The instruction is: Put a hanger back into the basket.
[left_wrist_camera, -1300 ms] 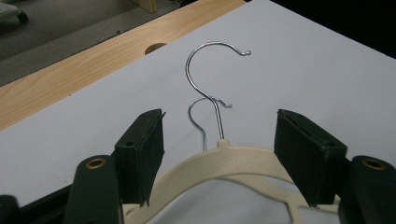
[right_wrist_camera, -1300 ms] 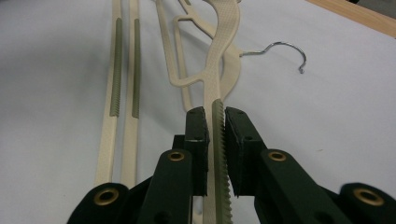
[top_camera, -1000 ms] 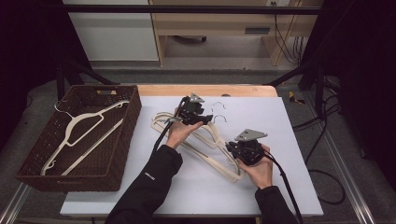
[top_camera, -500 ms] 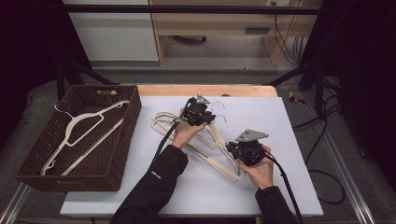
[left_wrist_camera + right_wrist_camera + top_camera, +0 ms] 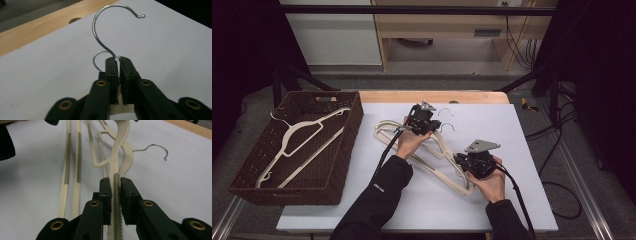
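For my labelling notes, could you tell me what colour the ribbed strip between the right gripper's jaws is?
Olive green, on a cream hanger; the strip shows best in the right gripper view.

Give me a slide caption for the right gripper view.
Right gripper clamps the ridged arm of a beige hanger lying on the white table, its hook beyond.

- Your left gripper (image 5: 424, 119), clamped at the neck of the top hanger (image 5: 447, 150), now sits a little farther right and far on the table than a second ago.
- Your right gripper (image 5: 462, 161) and its end of the hanger also shift slightly right.
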`<state>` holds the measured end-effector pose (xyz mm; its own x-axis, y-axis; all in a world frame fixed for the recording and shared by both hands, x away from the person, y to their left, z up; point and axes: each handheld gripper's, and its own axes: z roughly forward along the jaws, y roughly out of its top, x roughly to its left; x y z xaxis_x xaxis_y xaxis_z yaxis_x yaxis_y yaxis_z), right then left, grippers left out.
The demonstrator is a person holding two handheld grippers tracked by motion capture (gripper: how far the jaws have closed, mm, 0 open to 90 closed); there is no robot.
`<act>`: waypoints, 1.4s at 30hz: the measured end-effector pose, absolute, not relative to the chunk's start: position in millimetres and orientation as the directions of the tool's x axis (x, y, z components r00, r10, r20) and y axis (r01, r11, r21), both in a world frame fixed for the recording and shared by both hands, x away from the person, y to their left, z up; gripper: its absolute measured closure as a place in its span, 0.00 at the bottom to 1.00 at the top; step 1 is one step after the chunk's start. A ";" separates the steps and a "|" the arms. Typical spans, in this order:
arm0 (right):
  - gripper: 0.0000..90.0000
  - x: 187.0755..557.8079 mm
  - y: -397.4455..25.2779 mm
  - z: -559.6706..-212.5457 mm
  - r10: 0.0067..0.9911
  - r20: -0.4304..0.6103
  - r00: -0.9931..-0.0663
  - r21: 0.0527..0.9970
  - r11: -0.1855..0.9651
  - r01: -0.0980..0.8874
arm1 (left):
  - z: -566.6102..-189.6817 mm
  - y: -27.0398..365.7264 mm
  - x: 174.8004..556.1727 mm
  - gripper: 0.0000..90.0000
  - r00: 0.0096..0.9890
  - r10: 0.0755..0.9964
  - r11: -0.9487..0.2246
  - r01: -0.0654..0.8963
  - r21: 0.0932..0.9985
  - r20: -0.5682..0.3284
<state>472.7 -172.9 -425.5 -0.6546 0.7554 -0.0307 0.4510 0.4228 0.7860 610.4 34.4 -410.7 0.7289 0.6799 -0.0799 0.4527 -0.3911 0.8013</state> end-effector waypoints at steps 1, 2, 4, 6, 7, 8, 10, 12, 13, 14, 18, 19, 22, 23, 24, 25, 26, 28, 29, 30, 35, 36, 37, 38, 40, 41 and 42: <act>0.89 473.0 -173.2 -426.6 0.754 -0.021 -0.656 0.785 0.419 0.456 | -407.8 37.5 607.9 0.97 0.740 0.668 -0.392 0.438 0.809 -0.077; 0.89 473.4 -173.3 -428.1 0.755 -0.006 -0.655 0.783 0.412 0.467 | -406.4 38.7 605.9 0.97 0.743 0.665 -0.394 0.430 0.813 -0.071; 0.89 474.1 -174.5 -429.7 0.748 -0.013 -0.664 0.782 0.421 0.460 | -405.2 40.1 604.0 0.98 0.746 0.662 -0.391 0.426 0.816 -0.072; 0.90 473.9 -173.8 -432.2 0.751 0.010 -0.660 0.775 0.411 0.480 | -401.8 44.8 599.0 0.98 0.751 0.655 -0.370 0.418 0.830 -0.086; 0.90 473.9 -173.7 -432.8 0.750 0.017 -0.662 0.774 0.409 0.483 | -400.3 46.3 596.7 0.98 0.753 0.653 -0.371 0.410 0.833 -0.080; 0.90 473.9 -173.7 -432.8 0.750 0.017 -0.662 0.774 0.409 0.483 | -400.3 46.3 596.7 0.98 0.753 0.653 -0.371 0.410 0.833 -0.080; 0.91 473.8 -173.7 -434.2 0.745 0.018 -0.667 0.773 0.413 0.482 | -398.0 48.6 591.5 0.98 0.754 0.654 -0.371 0.397 0.839 -0.068; 0.91 473.4 -174.1 -434.3 0.743 0.049 -0.668 0.774 0.394 0.495 | -396.0 51.7 586.1 0.99 0.754 0.654 -0.372 0.385 0.845 -0.056; 0.91 471.7 -173.8 -433.7 0.740 0.089 -0.667 0.777 0.367 0.512 | -395.1 54.9 580.9 0.99 0.749 0.660 -0.355 0.381 0.854 -0.059; 0.88 472.1 -174.5 -433.9 0.738 0.083 -0.670 0.780 0.370 0.505 | -394.8 56.8 578.5 0.98 0.749 0.660 -0.352 0.378 0.856 -0.059; 0.69 472.2 -175.0 -428.2 0.735 0.123 -0.667 0.811 0.313 0.494 | -394.0 60.8 566.6 0.99 0.746 0.665 -0.358 0.358 0.862 -0.033; 0.63 473.3 -174.7 -426.3 0.738 0.126 -0.663 0.820 0.299 0.489 | -393.5 61.1 563.7 0.99 0.747 0.664 -0.351 0.358 0.865 -0.039; 0.54 478.1 -168.5 -421.0 0.741 0.123 -0.660 0.841 0.275 0.465 | -390.7 62.6 555.0 0.99 0.750 0.661 -0.356 0.341 0.870 -0.023; 0.53 479.1 -163.8 -419.2 0.738 0.137 -0.661 0.844 0.262 0.468 | -389.7 63.0 552.6 0.99 0.752 0.658 -0.359 0.338 0.870 -0.020; 0.53 479.1 -163.8 -419.2 0.738 0.137 -0.661 0.844 0.262 0.468 | -389.7 63.0 552.6 0.99 0.752 0.658 -0.359 0.338 0.870 -0.020; 0.53 483.1 -154.9 -417.1 0.733 0.142 -0.665 0.850 0.255 0.462 | -388.3 63.7 548.4 0.99 0.756 0.654 -0.377 0.328 0.866 -0.002; 0.54 485.5 -150.8 -416.1 0.726 0.143 -0.672 0.846 0.262 0.463 | -388.3 63.7 548.4 0.99 0.756 0.654 -0.377 0.328 0.866 -0.002; 0.55 487.4 -144.5 -414.8 0.732 0.150 -0.664 0.844 0.255 0.472 | -387.2 64.4 544.7 0.99 0.759 0.651 -0.377 0.326 0.867 -0.003; 0.61 491.7 -133.5 -413.3 0.729 0.142 -0.670 0.843 0.266 0.468 | -386.2 65.4 540.6 0.99 0.761 0.649 -0.377 0.317 0.870 0.004; 0.64 493.3 -129.0 -412.9 0.737 0.139 -0.662 0.839 0.267 0.474 | -386.2 65.4 540.6 0.99 0.761 0.649 -0.377 0.317 0.870 0.004; 0.77 499.5 -114.0 -414.0 0.743 0.176 -0.646 0.823 0.249 0.510 | -384.7 69.5 532.8 0.98 0.764 0.645 -0.372 0.310 0.875 0.003; 0.85 500.2 -109.8 -415.3 0.750 0.191 -0.633 0.813 0.241 0.530 | -384.4 71.7 530.7 0.98 0.767 0.642 -0.367 0.307 0.878 0.000; 0.89 500.6 -108.3 -415.9 0.749 0.203 -0.630 0.807 0.237 0.541 | -384.3 72.8 530.2 0.98 0.768 0.640 -0.365 0.303 0.880 0.002; 0.92 500.9 -108.1 -416.4 0.740 0.216 -0.637 0.806 0.232 0.544 | -383.8 74.0 529.7 0.98 0.769 0.639 -0.368 0.302 0.880 0.003; 0.94 500.9 -107.6 -415.9 0.741 0.235 -0.629 0.803 0.216 0.555 | -382.2 76.4 528.5 0.98 0.773 0.635 -0.363 0.301 0.882 -0.002; 0.95 500.8 -107.7 -415.5 0.738 0.258 -0.623 0.799 0.199 0.567 | -380.7 78.3 527.5 0.97 0.776 0.631 -0.359 0.301 0.883 -0.008; 0.96 501.1 -108.9 -415.1 0.730 0.264 -0.631 0.802 0.197 0.564 | -378.5 80.6 526.1 0.97 0.777 0.629 -0.354 0.295 0.888 -0.007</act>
<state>501.1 -108.9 -415.1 -0.6306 0.7297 0.2643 0.5641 0.1970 0.8019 526.1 80.6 -378.5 0.7772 0.6292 -0.0073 0.2949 -0.3540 0.8875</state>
